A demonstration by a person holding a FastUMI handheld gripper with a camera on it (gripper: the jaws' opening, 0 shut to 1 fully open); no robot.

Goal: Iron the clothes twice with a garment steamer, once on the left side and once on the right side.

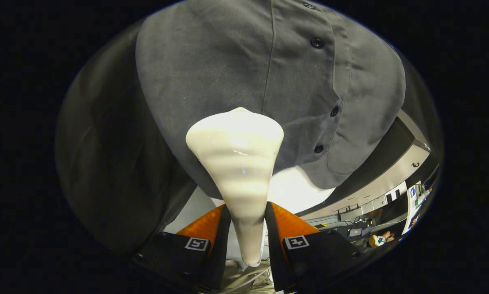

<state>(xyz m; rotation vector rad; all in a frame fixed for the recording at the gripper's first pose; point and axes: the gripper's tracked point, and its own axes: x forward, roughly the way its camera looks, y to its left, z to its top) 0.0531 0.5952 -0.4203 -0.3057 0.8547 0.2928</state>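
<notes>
The jaws (246, 228) clamp the narrow handle of the garment steamer (238, 163), one on each side. It is smooth, glossy cream plastic, flaring to a broad head that rests against the grey shirt (228, 61) just beyond. The shirt is matte woven cloth with dark buttons (317, 42) down its placket. The head sits left of the placket, so I judge a left-side pass under way; how much is done, I cannot tell.

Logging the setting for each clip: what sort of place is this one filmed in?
Probably a recording booth inside an office or lab. A grey buttoned shirt hangs before dark cloth, the gripper is shut on a white cone-shaped garment steamer, and beyond are cluttered desks with cables under a panelled ceiling.
</notes>
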